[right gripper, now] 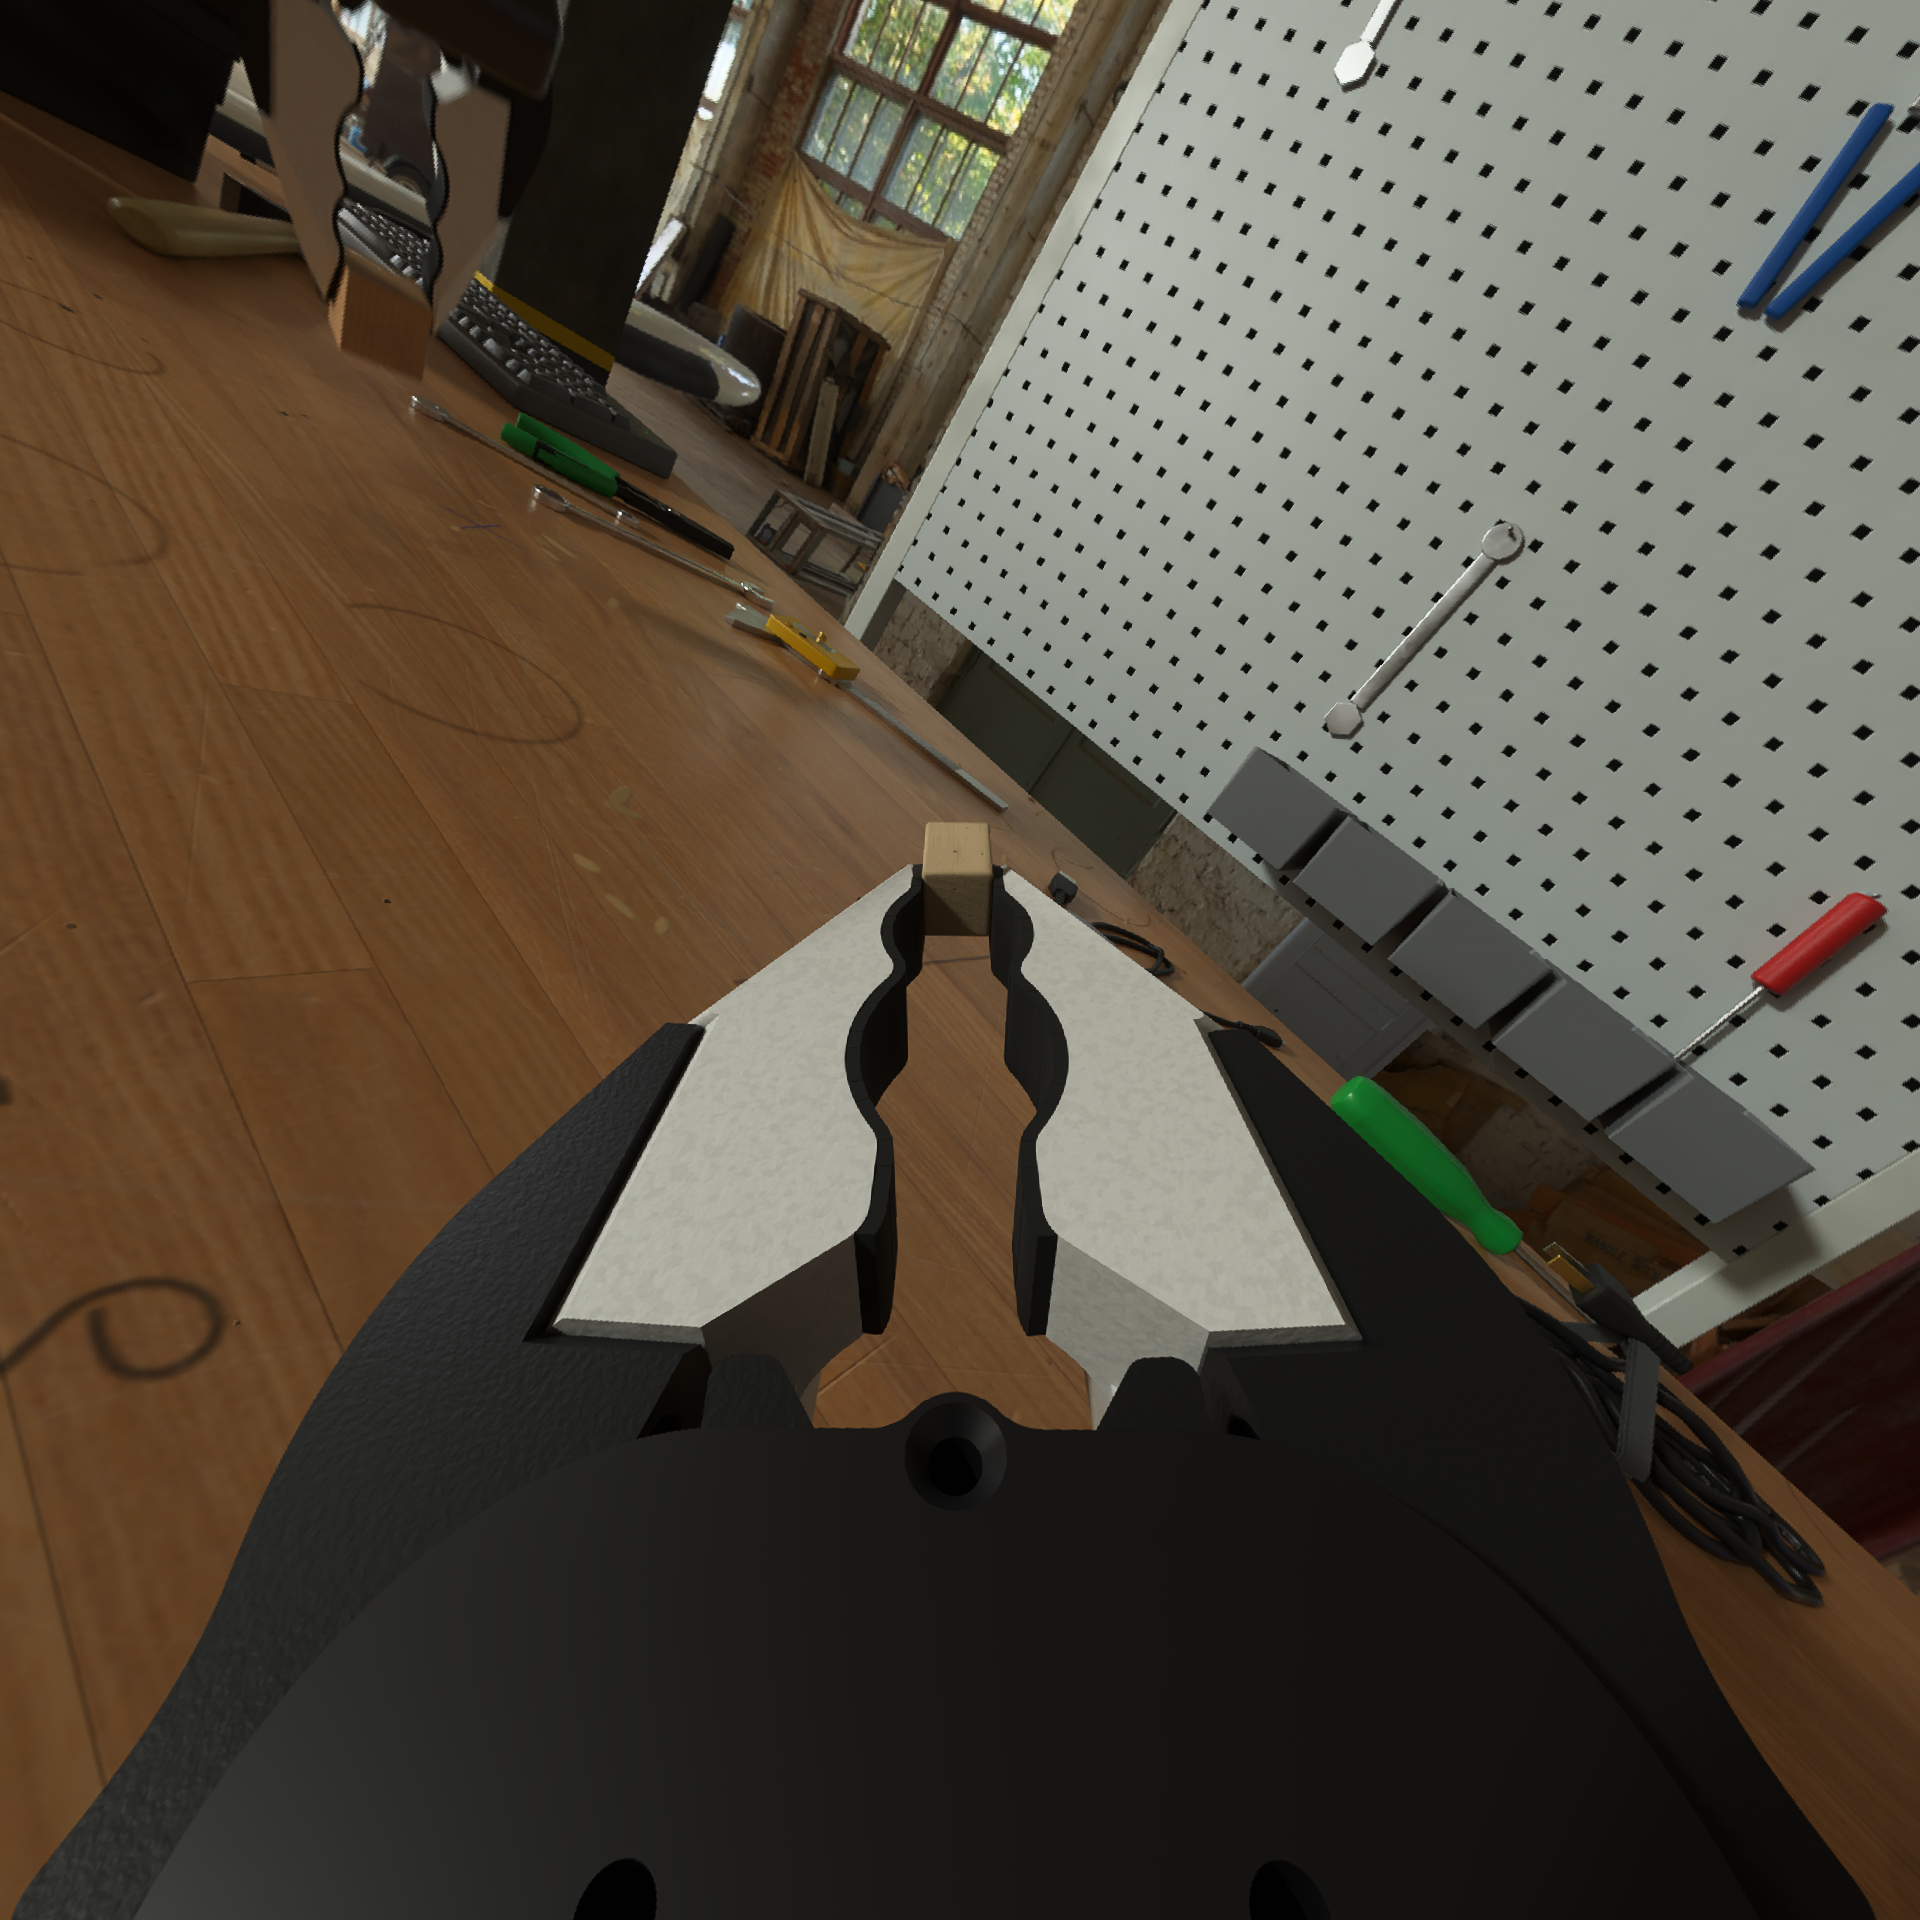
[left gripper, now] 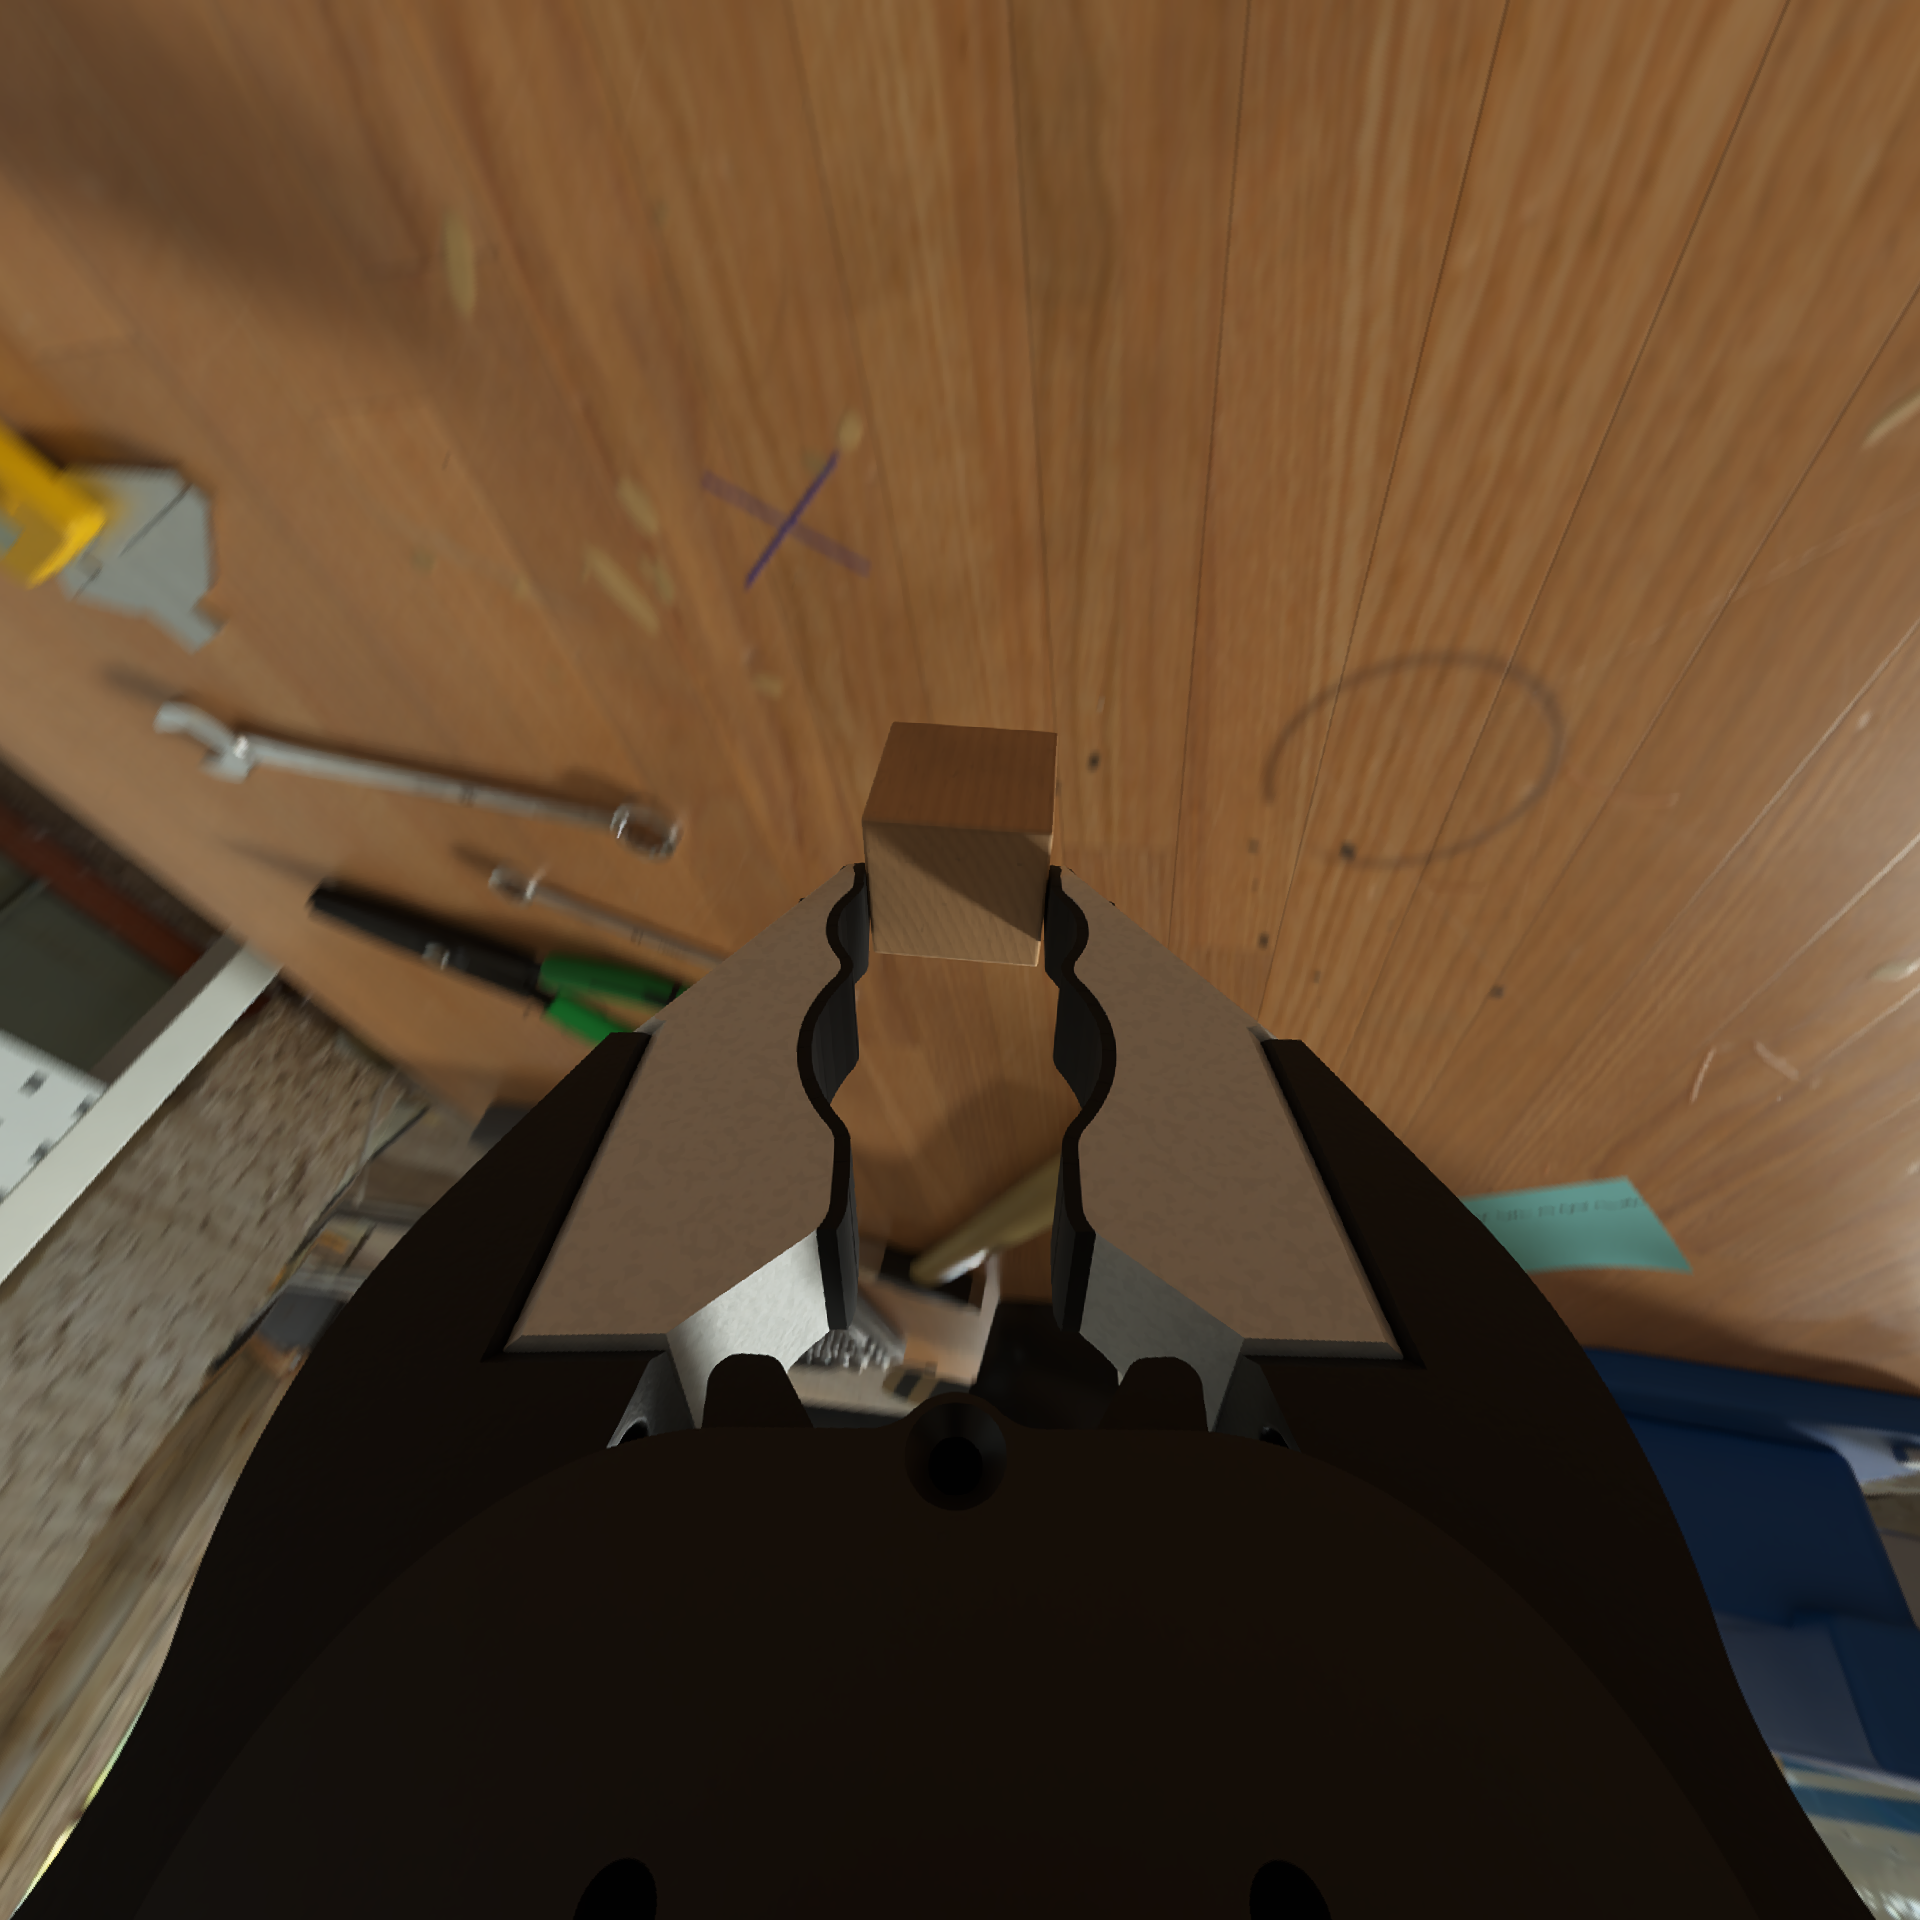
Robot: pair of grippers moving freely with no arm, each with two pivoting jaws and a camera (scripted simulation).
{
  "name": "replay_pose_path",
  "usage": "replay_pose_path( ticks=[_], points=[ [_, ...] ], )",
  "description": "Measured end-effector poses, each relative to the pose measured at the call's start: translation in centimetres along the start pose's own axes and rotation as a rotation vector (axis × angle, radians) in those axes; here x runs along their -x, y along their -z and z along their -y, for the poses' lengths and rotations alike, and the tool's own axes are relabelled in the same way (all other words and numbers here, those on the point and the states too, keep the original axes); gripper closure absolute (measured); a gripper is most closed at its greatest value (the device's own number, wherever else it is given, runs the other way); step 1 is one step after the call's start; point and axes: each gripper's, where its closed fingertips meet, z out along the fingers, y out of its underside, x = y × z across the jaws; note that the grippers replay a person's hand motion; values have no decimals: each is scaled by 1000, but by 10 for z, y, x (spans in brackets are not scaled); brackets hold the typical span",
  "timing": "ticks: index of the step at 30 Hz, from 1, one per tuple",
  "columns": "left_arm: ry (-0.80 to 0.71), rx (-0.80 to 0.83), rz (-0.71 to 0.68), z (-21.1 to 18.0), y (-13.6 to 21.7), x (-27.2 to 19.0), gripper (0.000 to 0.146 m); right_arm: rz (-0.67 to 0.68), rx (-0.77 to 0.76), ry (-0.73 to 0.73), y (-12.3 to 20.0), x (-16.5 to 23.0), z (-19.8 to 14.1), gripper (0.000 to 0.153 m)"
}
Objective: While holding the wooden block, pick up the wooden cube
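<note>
The left gripper (left gripper: 957,914) has its fingers (left gripper: 847,925) closed onto the wooden block (left gripper: 961,842), pinching its two side faces at the very tips. In the right wrist view the block (right gripper: 379,317) hangs clear above the table (right gripper: 312,831), so this hold looks secure and already lifted. The right gripper (right gripper: 957,899) has its fingers (right gripper: 904,914) narrowed onto the wooden cube (right gripper: 957,878), again only at the tips. Whether the cube has left the table cannot be told; it sits near the table edge that faces the pegboard (right gripper: 1455,416). I judge both grasps made, with lifting the cube perhaps left. The block is mid-brown, square-edged and larger; the cube is pale, small and slightly round-cornered.
</note>
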Motion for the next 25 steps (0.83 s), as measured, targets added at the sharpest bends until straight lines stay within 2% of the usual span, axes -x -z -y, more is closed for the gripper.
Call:
replay_pose_path(
  ticks=[7,12,15,19,23,25],
  points=[
    [47,170,169,-49,71,3,113,0,-4,1,0,0,1,142],
    [92,114,336,-45,130,9,113,-11,-7,-3,1,-1,1,142],
    [93,-4,435,-17,165,13,113,-37,-16,-21,3,-6,3,142],
    [-2,-167,543,48,201,11,113,-70,-36,-77,7,-15,4,142],
    [-172,-238,624,121,216,1,113,-113,-40,-128,12,-26,3,142],
    [-251,-289,618,156,217,-8,113,-161,-50,-145,15,-35,3,142]
  ],
)
